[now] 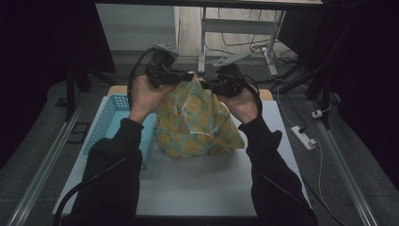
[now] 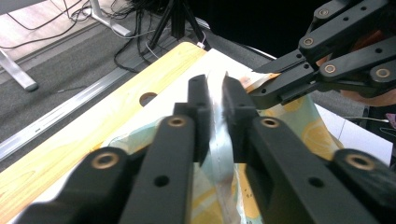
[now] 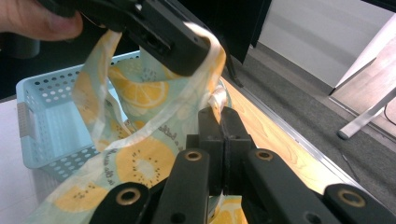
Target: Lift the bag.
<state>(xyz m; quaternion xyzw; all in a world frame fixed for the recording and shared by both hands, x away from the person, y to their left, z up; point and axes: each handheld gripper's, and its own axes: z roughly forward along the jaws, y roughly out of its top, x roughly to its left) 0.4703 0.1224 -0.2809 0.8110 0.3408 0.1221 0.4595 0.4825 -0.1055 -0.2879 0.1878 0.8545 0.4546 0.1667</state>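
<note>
Bag [image 1: 195, 123] of thin lemon-print plastic hangs between the two grippers, held up by its top edge, its lower part resting on the white table [image 1: 207, 183]. High view: the left gripper [image 1: 175, 75] and the right gripper [image 1: 210, 84] point toward each other, tips close, each on a corner of the bag's mouth. A light blue perforated basket [image 1: 106, 123] sits below and outward of the left gripper, touching the bag's side.

Left gripper view: left gripper [image 2: 214, 93] has its jaws nearly together with a slim gap; the bag's [image 2: 219, 154] pale edge runs up through that gap, pads on either side of it. No earlier picture to compare, so grip read as clamped on the film. Right gripper [image 2: 261, 91] comes in from ahead and above, tip just beside this one's. Wooden table edge [image 2: 93, 135] lies below and beyond.

Right gripper view: right gripper [image 3: 219, 116] jaws pressed together, pinching a fold of the bag [image 3: 140, 163] at their tips. Left gripper [image 3: 163, 37] sits above and ahead, the bag's rim draped under it. Basket [image 3: 46, 121] lies beyond the bag.
</note>
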